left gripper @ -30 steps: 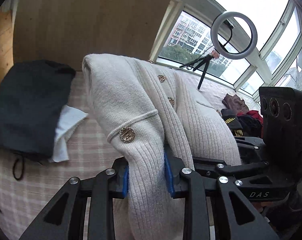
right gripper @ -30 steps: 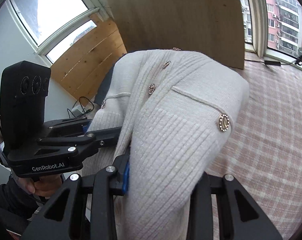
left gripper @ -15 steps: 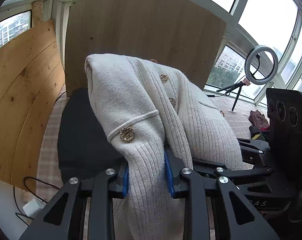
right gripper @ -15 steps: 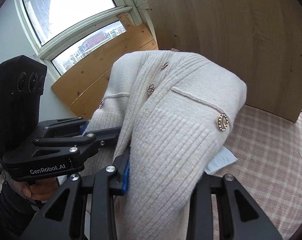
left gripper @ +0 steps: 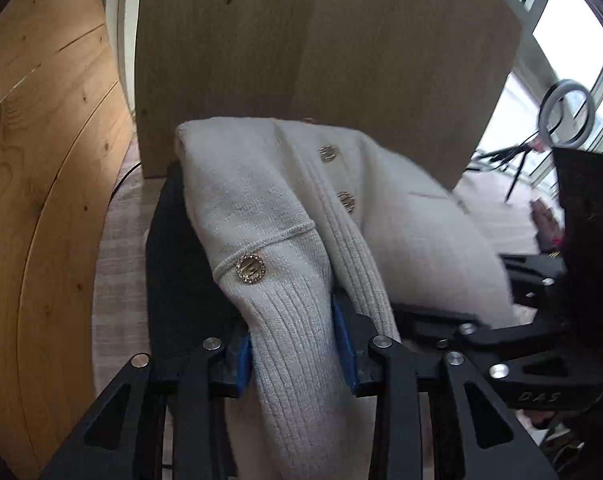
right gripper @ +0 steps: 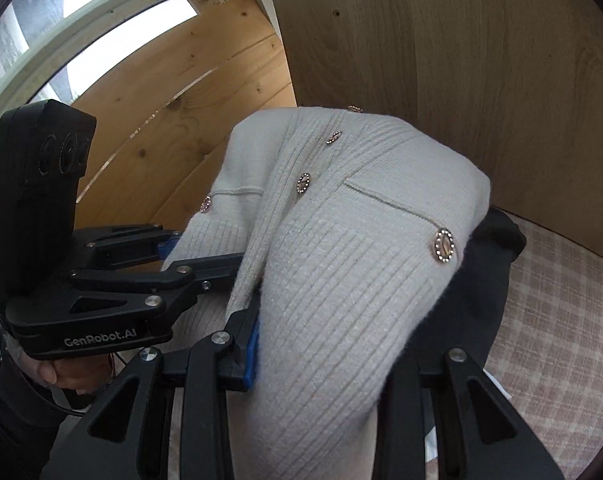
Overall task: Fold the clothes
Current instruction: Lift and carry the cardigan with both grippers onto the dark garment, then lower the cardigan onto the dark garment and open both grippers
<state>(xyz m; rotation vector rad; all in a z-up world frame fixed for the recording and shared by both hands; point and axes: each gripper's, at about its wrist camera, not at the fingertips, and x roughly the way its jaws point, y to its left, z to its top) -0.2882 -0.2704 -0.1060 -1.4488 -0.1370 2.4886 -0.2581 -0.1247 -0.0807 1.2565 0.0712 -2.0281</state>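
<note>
Left to right, left wrist view first.

Curved pine plank wall (left gripper: 41, 208) at 9 o'clock. Dark, near-black garment (left gripper: 177, 264) lying on the pink checked bedcover (left gripper: 117, 240), just below and behind the load. Left gripper (left gripper: 297, 354) at 6 o'clock, blue pads pinching a ribbed fold of the cream knitted cardigan with gold buttons (left gripper: 269, 216). Cardigan bundled in a compact fold, carried clear of the bed, hanging over the dark garment. Pale wooden headboard panel (left gripper: 321, 52) filling 12 o'clock. Ring light on tripod (left gripper: 567, 114) at 2 o'clock.

Right wrist view: left gripper seen side-on at 9 o'clock, a hand under it. Right gripper (right gripper: 321, 360) at 6 o'clock, pinching the other ribbed fold; only its left blue pad visible, the right one buried in knit.

Judgement: bundle looks folded and in transit, likely bound for the top of the dark garment.

For doing it well: keep both pinches level and equally spaced so the fold holds; lower flat, far edge down first; release both together; mind the heavy knit sagging between grips and the buttons catching.
</note>
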